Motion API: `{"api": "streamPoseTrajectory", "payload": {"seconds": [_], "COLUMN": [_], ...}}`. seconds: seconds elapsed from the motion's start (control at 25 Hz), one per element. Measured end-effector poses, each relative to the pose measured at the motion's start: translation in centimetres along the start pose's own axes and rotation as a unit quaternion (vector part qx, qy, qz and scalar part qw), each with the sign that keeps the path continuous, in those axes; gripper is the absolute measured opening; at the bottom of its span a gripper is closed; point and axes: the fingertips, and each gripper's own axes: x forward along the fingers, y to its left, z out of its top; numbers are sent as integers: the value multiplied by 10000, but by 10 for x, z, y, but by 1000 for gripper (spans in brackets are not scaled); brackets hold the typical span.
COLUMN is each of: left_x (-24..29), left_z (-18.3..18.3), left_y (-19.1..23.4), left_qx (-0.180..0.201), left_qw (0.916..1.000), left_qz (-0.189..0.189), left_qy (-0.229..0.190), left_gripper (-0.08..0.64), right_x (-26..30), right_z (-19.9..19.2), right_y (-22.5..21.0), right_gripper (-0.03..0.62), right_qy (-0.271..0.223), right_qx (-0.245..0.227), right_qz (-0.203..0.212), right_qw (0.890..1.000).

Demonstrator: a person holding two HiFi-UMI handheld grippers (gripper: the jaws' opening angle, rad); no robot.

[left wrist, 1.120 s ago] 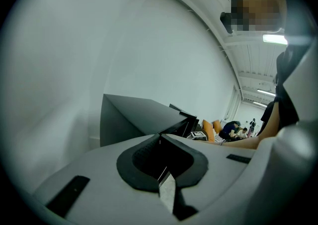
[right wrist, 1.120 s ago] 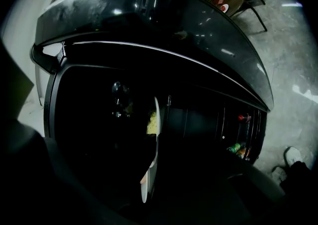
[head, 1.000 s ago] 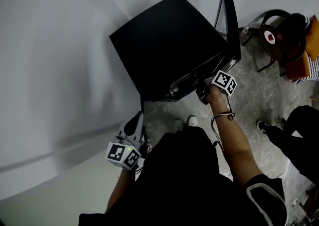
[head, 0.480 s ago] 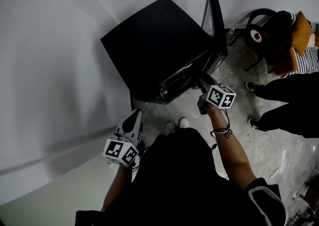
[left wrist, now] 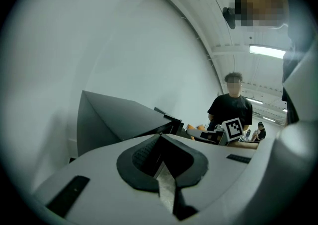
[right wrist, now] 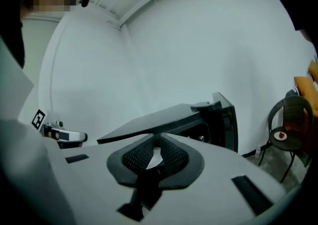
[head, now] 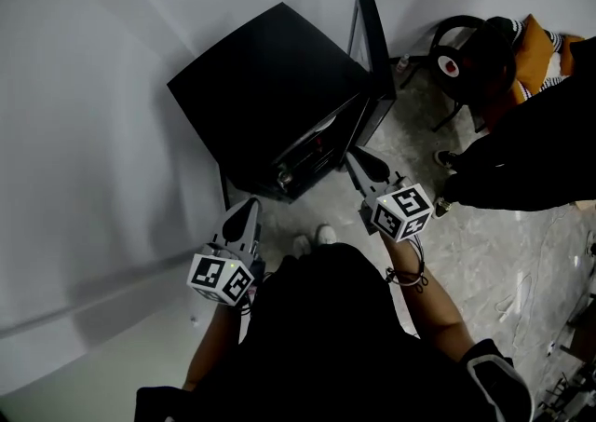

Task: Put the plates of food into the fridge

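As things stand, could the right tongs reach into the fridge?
Probably yes. The fridge has its door open, and the right tongs are just in front of the opening, with nothing seen in between. Their jaws are closing, with nothing between them.

Soft, even light fills the pale room; a ceiling strip (left wrist: pixel 271 50) glows in the left gripper view. The black fridge (head: pixel 270 94) shows almost no detail. Edges bend strongly, and both gripper views have black corners and a blurred foreground.
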Motion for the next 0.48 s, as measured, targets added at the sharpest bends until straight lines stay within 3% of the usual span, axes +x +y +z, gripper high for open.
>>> {"api": "streamPoseTrajectory", "payload": {"seconds": [0.32, 0.48], "left_x": [1, -4], "left_z": [-1, 0], "left_y": [-10, -9], "left_qx": [-50, 173], "left_qw": [9997, 9996], "left_qz": [-245, -204], "left_qy": [-75, -72], "left_gripper": [23, 23], "right_x": [-29, -42], "right_z": [21, 21], "right_y": [45, 65], "right_gripper": [43, 40], "right_qy": [-186, -159], "right_qx": [-271, -515], "right_qz": [142, 168], "right_qw": [9994, 9984]}}
